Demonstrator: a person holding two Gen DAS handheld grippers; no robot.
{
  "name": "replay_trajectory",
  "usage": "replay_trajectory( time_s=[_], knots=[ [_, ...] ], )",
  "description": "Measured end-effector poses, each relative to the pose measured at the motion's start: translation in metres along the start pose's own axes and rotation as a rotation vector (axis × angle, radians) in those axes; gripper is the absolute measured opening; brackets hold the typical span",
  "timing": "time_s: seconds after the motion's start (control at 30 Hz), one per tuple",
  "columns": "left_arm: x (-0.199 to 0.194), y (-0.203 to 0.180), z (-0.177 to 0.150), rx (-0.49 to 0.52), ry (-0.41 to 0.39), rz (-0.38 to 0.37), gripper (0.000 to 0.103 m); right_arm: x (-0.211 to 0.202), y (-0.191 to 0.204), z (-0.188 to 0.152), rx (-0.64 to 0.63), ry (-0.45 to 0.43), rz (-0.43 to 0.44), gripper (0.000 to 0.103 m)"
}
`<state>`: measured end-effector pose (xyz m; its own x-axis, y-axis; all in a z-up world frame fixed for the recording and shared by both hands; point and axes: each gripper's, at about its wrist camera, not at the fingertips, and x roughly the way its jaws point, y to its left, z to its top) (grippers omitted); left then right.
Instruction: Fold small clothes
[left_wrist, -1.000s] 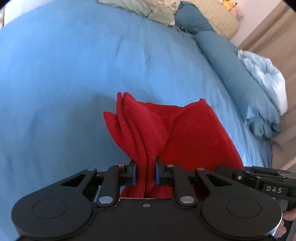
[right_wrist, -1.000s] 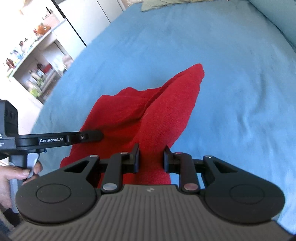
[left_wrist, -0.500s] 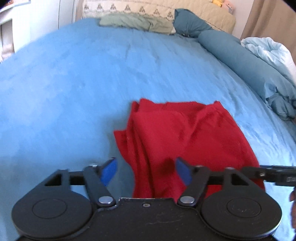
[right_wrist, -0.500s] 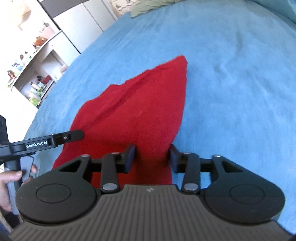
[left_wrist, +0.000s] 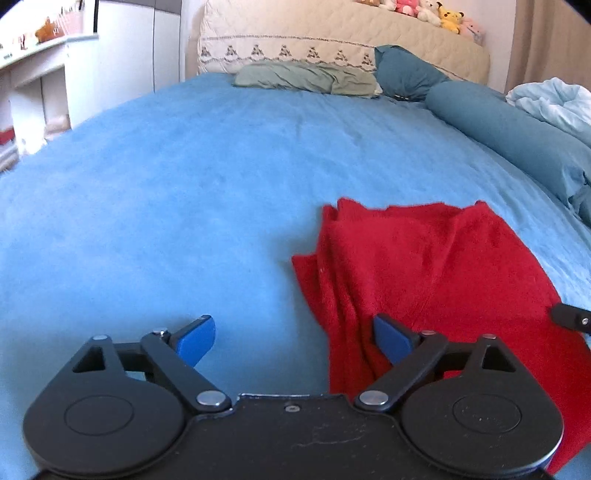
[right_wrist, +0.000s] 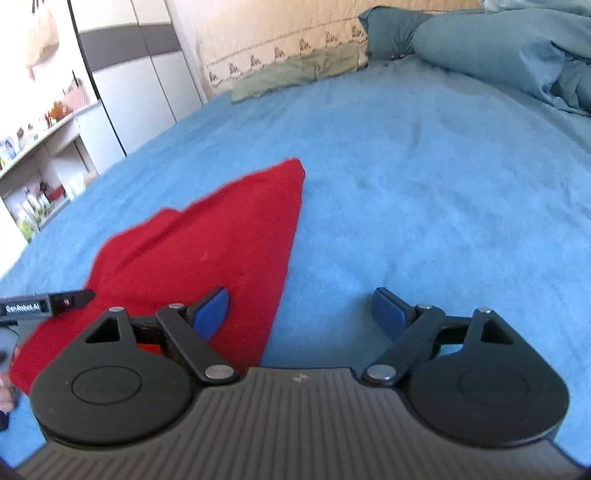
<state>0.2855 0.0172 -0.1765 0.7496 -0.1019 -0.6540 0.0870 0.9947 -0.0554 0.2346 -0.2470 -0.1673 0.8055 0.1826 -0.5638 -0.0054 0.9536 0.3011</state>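
A red cloth (left_wrist: 424, 266) lies folded and rumpled on the blue bed sheet (left_wrist: 184, 177). My left gripper (left_wrist: 293, 338) is open and empty, raised just off the cloth's left edge, with its right pad over the red fabric. In the right wrist view the red cloth (right_wrist: 207, 243) lies to the left, with one corner pointing away. My right gripper (right_wrist: 299, 310) is open and empty at the cloth's right edge, its left pad over the fabric. The left gripper's finger tip (right_wrist: 70, 299) shows at that view's left edge.
A green pillow (left_wrist: 306, 75) and a teal pillow (left_wrist: 406, 72) lie at the head of the bed. A long teal bolster (left_wrist: 517, 136) and a pale blue duvet (left_wrist: 554, 103) run along the right side. White cupboards and shelves (right_wrist: 55, 147) stand to the left.
Both grippers opened and let go of the red cloth, which dropped flat onto the sheet. Both have pulled back and tilted up, showing more of the room.
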Motion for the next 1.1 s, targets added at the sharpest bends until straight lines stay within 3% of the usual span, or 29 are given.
replay_trajectory(
  time_s=[0.1, 0.23, 0.33, 0.47, 0.6, 0.83, 1.1],
  knots=[
    [-0.044, -0.001, 0.013, 0.014, -0.051, 0.054, 0.093, -0.042, 0.016, 0.02, -0.017, -0.06, 0.011, 0.098],
    [-0.115, 0.001, 0.033, -0.03, -0.095, 0.052, 0.101, -0.12, 0.044, 0.044, -0.053, -0.124, 0.025, 0.103],
    [-0.168, 0.001, 0.043, -0.082, -0.133, 0.042, 0.103, -0.172, 0.066, 0.05, -0.088, -0.178, -0.012, 0.103],
    [-0.228, -0.01, 0.048, -0.079, -0.16, 0.057, 0.103, -0.225, 0.095, 0.051, -0.109, -0.168, -0.084, 0.103],
    [-0.277, -0.03, 0.04, 0.004, -0.145, 0.11, 0.103, -0.269, 0.118, 0.045, -0.128, -0.149, -0.143, 0.103],
    [-0.315, -0.05, 0.007, 0.072, -0.151, 0.124, 0.103, -0.31, 0.146, 0.02, -0.194, -0.047, -0.263, 0.103],
    [-0.315, -0.058, -0.033, 0.088, -0.066, 0.097, 0.103, -0.303, 0.137, -0.019, -0.146, 0.071, -0.297, 0.103]
  ],
)
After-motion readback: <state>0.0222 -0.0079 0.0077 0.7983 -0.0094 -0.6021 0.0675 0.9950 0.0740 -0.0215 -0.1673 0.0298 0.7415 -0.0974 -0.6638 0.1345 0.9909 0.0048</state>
